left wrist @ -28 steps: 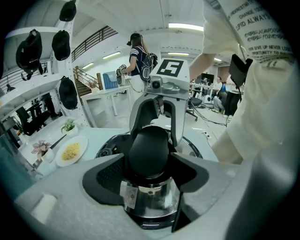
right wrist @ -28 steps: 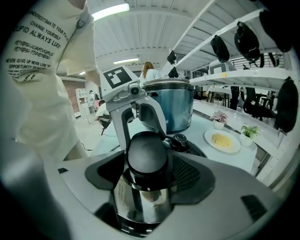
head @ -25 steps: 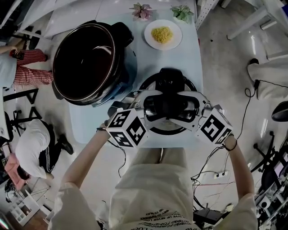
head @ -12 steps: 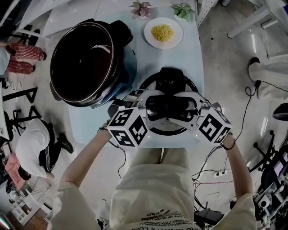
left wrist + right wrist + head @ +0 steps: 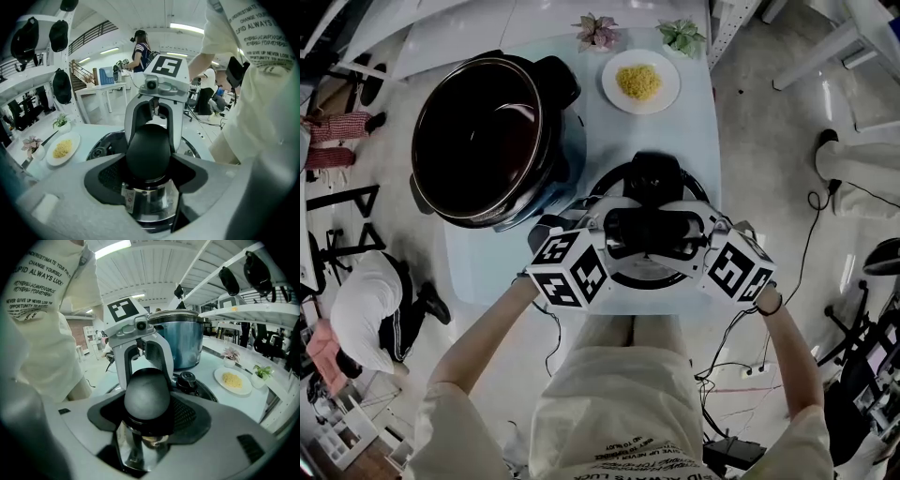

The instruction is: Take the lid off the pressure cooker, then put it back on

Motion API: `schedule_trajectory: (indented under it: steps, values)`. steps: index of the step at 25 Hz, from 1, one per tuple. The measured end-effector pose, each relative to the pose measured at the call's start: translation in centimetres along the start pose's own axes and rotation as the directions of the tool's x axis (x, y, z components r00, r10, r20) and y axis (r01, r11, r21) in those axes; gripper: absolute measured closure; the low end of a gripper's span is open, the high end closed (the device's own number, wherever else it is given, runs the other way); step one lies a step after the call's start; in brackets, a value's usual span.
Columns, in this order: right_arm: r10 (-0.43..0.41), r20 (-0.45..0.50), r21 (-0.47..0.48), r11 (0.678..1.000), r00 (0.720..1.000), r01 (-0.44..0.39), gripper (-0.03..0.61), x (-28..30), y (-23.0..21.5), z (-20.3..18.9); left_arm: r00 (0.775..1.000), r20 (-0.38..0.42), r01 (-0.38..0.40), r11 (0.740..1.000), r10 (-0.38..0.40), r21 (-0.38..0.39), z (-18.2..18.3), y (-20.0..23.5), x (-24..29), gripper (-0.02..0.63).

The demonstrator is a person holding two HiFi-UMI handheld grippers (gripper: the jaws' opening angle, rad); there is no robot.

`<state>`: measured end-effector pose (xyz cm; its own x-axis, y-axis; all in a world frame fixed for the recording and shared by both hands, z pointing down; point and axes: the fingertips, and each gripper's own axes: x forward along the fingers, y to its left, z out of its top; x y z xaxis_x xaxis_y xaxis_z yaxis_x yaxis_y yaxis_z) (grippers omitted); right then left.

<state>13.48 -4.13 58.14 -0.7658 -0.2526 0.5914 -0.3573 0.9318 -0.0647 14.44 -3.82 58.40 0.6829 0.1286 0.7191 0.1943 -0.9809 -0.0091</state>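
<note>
The black, round lid (image 5: 645, 277) lies flat on the pale table (image 5: 694, 131) close to the person. Its dark domed handle (image 5: 652, 228) sits at the centre. My left gripper (image 5: 615, 231) grips the handle from the left and my right gripper (image 5: 688, 231) from the right, facing each other. In the left gripper view the handle (image 5: 148, 152) fills the gap between the jaws of the left gripper (image 5: 149, 163), pads against it. The right gripper view shows the same: the handle (image 5: 146, 397) is clamped in the right gripper (image 5: 147, 409). The open cooker pot (image 5: 422, 141) stands to the left.
A white plate of yellow food (image 5: 640, 82) sits beyond the lid, with two small potted plants (image 5: 594, 28) (image 5: 681, 33) at the table's far edge. The lid's steam valve (image 5: 186, 379) rises behind the handle. People and cables are on the floor around the table.
Both grippers stay at the lid's handle and the lid rests in the same spot. Only the head view has shifted slightly.
</note>
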Motion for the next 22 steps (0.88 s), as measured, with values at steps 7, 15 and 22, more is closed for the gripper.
schedule_trajectory:
  steps: [7,15,22]
  values:
    - [0.02,-0.1,0.012,1.0,0.995,-0.019,0.302,-0.1,0.4,-0.1,0.997,-0.076,-0.007,0.999,0.004,-0.039,0.0,-0.4,0.0,0.327]
    - [0.007,-0.096,-0.011,1.0,0.995,-0.008,0.302,-1.4,1.4,1.6,0.995,-0.093,-0.028,0.999,0.025,-0.032,1.3,-1.2,-1.5,0.325]
    - [0.0,-0.082,-0.025,1.0,0.997,-0.002,0.302,-3.6,2.8,4.0,0.995,-0.091,-0.034,0.999,0.033,-0.009,3.8,-2.4,-3.8,0.325]
